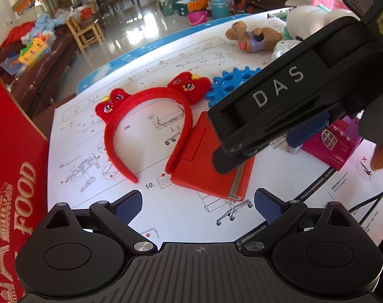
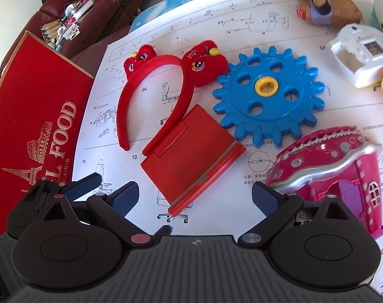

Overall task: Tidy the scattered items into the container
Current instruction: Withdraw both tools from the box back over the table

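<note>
A red headband with plush lion ears (image 1: 120, 136) (image 2: 151, 85) lies on a printed instruction sheet (image 1: 90, 136). A flat red stand (image 1: 209, 169) (image 2: 188, 156) lies next to it. A blue gear toy (image 2: 269, 98) (image 1: 229, 85), a pink toy house (image 2: 337, 174) (image 1: 327, 146), a white toy camera (image 2: 360, 53) and a brown teddy bear (image 2: 322, 2) (image 1: 254, 38) lie around. The red "FOOD" box (image 1: 12, 176) (image 2: 34, 121) stands at left. My left gripper (image 1: 196, 204) is open, low before the stand. My right gripper (image 2: 194, 197) is open above the stand and shows from the side in the left wrist view (image 1: 241, 146).
The blue table edge (image 1: 110, 68) lies beyond the sheet. A dark red sofa (image 2: 90, 7) with clutter stands at the far left. A white plush toy (image 1: 310, 17) sits at the back right. Chairs and buckets stand on the floor beyond.
</note>
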The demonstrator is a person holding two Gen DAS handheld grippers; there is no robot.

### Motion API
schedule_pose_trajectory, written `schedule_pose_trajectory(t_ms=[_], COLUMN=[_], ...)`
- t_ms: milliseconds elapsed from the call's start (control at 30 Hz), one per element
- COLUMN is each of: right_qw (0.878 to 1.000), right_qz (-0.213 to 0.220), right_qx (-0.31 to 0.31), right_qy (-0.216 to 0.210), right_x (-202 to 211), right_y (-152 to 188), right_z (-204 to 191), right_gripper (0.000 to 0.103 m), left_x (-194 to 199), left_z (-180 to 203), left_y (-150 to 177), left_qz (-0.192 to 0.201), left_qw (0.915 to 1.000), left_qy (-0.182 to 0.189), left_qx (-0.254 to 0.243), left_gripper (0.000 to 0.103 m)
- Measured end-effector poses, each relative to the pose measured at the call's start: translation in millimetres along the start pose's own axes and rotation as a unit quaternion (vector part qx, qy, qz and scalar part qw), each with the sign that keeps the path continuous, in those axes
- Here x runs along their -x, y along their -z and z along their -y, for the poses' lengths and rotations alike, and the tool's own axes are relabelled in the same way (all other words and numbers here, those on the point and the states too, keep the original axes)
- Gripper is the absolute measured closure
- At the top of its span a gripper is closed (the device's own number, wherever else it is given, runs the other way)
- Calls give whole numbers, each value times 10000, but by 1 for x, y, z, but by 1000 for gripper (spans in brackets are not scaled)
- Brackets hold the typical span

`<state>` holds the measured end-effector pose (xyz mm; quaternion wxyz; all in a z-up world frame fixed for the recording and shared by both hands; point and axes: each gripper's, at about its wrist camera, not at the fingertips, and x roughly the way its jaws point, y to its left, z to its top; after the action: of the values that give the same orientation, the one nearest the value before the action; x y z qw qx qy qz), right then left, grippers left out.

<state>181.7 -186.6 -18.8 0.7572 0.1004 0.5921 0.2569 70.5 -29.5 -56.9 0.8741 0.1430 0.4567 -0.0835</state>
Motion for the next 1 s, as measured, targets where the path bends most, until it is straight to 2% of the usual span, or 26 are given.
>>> schedule_pose_trajectory(t_ms=[133,367,700,833,1000], right_qw=[10000,9999,9996,9995,9991], right_qz=[6,90,261,279,384], right_qx=[39,18,67,37,111], right_qy=[-3,106,108,133,170], right_x=[2,6,4,-4,-13], right_y=[0,-13,-31,-39,-49], right_z=[0,0,-8,-12,-21], right_gripper=[7,9,13,15,17], left_x=[-3,-4,-26,-41,-68], left_z=[-9,-48,-105,-119,-126], left_y=[-2,-6,-23,-37,-57], left_qz=[-5,12,-159,-207,-269], left_qw=[9997,9962,9827,9793,9830], left_qy=[50,-116,-470,-588,-906], left_qx=[228,868,1787,1927,1577], left_gripper=[2,2,3,3,11])
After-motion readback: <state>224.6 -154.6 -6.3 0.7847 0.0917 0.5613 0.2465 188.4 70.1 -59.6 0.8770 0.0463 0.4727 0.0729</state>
